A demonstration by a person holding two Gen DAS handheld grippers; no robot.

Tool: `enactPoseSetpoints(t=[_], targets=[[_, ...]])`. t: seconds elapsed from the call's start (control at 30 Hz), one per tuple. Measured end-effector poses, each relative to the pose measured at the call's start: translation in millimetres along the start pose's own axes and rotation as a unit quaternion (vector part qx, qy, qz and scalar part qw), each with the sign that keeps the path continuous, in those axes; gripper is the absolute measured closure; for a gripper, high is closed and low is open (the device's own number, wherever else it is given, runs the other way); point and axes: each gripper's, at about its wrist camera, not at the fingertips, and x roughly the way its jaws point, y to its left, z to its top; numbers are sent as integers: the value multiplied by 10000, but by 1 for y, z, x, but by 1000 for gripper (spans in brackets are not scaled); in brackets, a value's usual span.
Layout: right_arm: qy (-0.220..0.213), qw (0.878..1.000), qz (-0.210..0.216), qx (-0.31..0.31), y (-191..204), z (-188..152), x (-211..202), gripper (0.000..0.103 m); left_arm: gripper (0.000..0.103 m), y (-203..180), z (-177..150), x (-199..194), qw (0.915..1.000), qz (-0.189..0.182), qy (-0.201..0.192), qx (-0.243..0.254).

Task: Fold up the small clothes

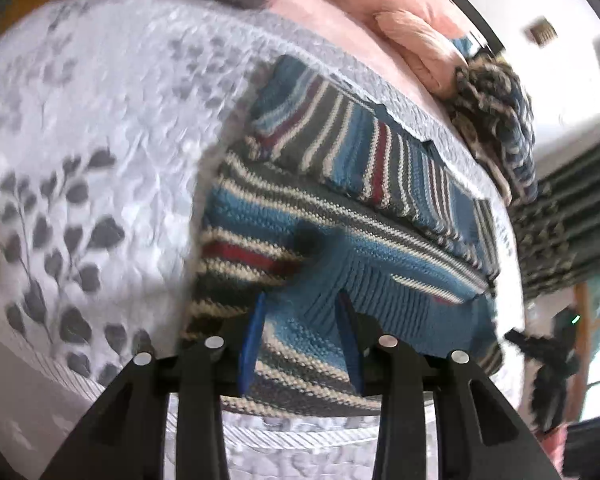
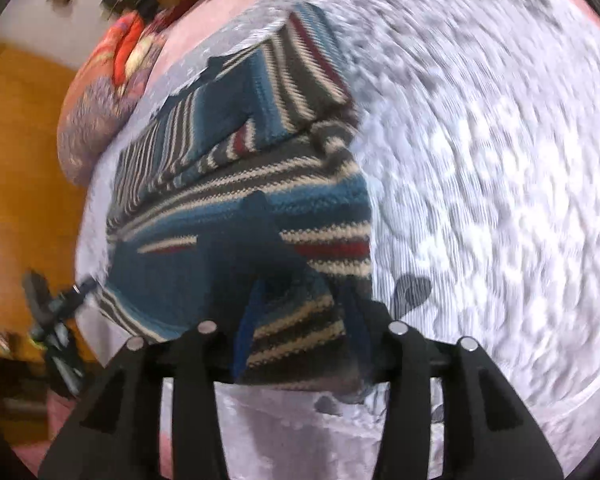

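- A small striped knit sweater (image 1: 340, 216), in blue, grey, cream and red bands, lies on a bed covered by a white bedspread (image 1: 100, 128) printed with grey leaf sprigs; a folded part with stripes running the other way lies over its far half
- The left hand-held gripper (image 1: 300, 340) has its two blue-padded fingers (image 1: 252, 344) set on either side of the sweater's near edge; knit fabric fills the gap between them, so it is pinching the sweater
- In the right wrist view the right hand-held gripper (image 2: 300, 340) likewise grips the near edge of the sweater (image 2: 240, 208), a band of dark and cream stripes caught between its fingers (image 2: 244, 340); the bedspread (image 2: 480, 160) spreads away to the right, blurred
- Beyond the sweater in the left view lies a pink bundled cloth (image 1: 416, 48), and beside it another striped knit piece (image 1: 496, 112) at the bed's edge
- In the right view a red and orange patterned cushion (image 2: 112, 80) sits at the far left corner of the bed; an orange wall (image 2: 24, 140) stands behind
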Motion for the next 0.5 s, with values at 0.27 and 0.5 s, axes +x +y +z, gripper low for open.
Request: enactPoseSetpoints(t=[0.27,0.5], targets=[[172,9893,-204,-1434,58,20,28,44,55,-42,12,32,9883,531,263,1406],[601,9829,-538,-1656,59,35,67,43,53,-48,11,59,9749,880,538,1972]])
